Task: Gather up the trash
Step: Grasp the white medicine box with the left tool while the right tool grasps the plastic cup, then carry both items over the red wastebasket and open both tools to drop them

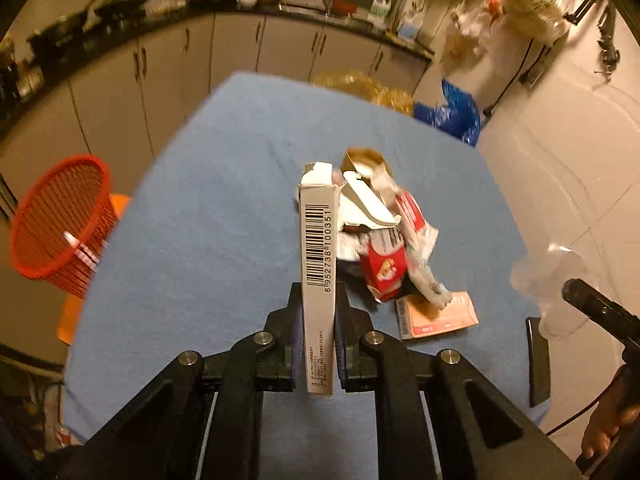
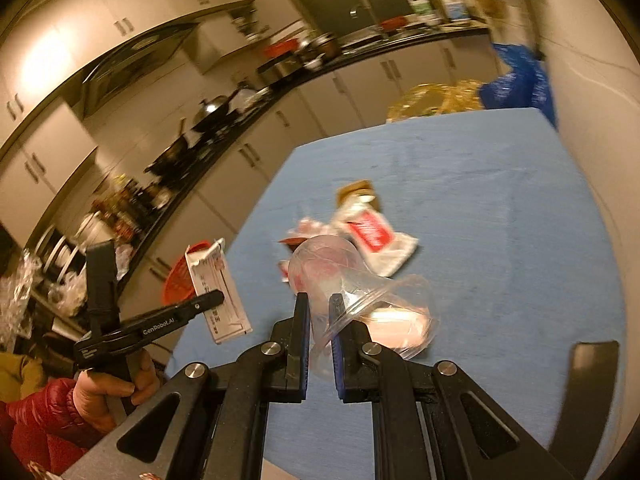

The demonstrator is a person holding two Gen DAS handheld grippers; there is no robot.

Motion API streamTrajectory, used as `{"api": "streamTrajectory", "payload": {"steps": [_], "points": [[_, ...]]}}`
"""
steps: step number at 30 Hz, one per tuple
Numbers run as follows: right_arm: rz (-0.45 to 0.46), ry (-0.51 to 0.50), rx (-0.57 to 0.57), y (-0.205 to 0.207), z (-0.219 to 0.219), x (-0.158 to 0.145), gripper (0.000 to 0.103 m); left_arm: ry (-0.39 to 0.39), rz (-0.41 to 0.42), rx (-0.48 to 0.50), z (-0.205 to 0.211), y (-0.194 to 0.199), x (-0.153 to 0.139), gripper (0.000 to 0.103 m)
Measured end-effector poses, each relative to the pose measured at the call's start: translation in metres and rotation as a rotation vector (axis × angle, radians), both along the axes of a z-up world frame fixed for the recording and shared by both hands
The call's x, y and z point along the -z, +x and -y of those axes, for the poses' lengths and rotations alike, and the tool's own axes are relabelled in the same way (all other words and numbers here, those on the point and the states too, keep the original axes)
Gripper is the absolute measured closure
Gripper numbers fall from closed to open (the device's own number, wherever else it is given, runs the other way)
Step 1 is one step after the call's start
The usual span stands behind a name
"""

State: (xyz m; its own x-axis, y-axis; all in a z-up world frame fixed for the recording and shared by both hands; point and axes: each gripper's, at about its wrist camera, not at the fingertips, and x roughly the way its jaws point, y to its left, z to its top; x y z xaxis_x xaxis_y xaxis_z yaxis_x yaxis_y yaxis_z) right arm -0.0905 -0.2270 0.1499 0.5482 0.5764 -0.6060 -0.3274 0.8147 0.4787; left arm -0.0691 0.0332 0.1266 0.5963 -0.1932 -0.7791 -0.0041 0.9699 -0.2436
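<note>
red mesh plastic basket [image 1: 60, 216] off the table's left edge, mouth tilted this way to take trash | left gripper [image 1: 319, 300] clamped on narrow white barcoded carton [image 1: 318, 240], clear of blue table [image 1: 200, 240] | wrapper pile [image 1: 392, 240] remains at centre | right gripper [image 2: 319, 304] pinches crumpled clear plastic cup [image 2: 344, 276] by its rim, lifted

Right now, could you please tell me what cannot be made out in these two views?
- Left wrist view: the white carton in the left tool hides part of the wrapper pile behind it.
- Left wrist view: the red basket's contents are too small to identify.
- Right wrist view: the clear plastic cup in the right tool veils the orange packet; motion blur smears the wrappers' print.
</note>
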Motion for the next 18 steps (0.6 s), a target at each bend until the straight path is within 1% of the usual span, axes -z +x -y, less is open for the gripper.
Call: {"api": "streamTrajectory", "payload": {"steps": [3, 9, 14, 18], "points": [[0.012, 0.005, -0.043, 0.002, -0.021, -0.005, 0.093, 0.036, 0.056, -0.029, -0.015, -0.012, -0.018, 0.091], [0.031, 0.017, -0.117, 0.004, -0.057, -0.011, 0.093, 0.083, 0.104, -0.085, -0.042, -0.027, -0.04, 0.091], [0.047, 0.032, -0.17, 0.006, -0.079, -0.016, 0.093, 0.126, 0.14, -0.116, -0.056, -0.041, -0.052, 0.091], [0.061, 0.036, -0.212, 0.007, -0.097, -0.022, 0.093, 0.144, 0.158, -0.141, -0.064, -0.047, -0.058, 0.091]]}}
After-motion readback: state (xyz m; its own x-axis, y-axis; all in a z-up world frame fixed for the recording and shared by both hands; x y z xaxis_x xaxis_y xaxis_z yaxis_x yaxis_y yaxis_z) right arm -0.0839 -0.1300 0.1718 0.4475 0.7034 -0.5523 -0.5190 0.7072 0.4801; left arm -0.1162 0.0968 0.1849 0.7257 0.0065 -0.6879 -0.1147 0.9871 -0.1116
